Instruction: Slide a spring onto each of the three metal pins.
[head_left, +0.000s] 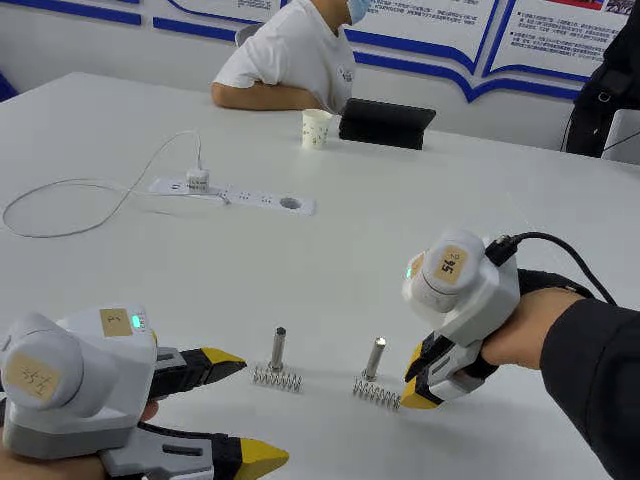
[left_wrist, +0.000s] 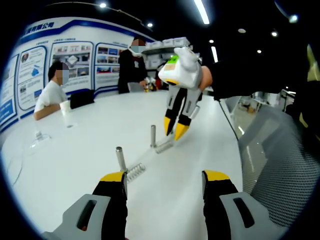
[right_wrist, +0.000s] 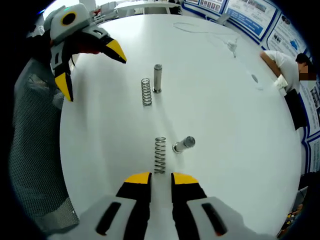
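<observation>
Two metal pins stand upright on the white table (head_left: 330, 240): one on the left (head_left: 277, 349) and one on the right (head_left: 375, 357). A spring lies flat beside each, the left spring (head_left: 277, 378) and the right spring (head_left: 377, 394). My right gripper (head_left: 418, 388) points down at the right spring's end; in the right gripper view that spring (right_wrist: 159, 155) lies just ahead of its narrowly open gripper (right_wrist: 161, 178), and nothing is held. My left gripper (head_left: 243, 410) is wide open near the left pin (left_wrist: 120, 159) and left spring (left_wrist: 135, 172), with nothing between its fingers.
A white power strip (head_left: 232, 196) with a looping cable (head_left: 60, 190) lies mid-table. Farther back stand a paper cup (head_left: 315, 128) and a black tablet case (head_left: 385, 123), with a seated person (head_left: 290, 55) behind them. A mesh chair (left_wrist: 280, 165) is beside the table.
</observation>
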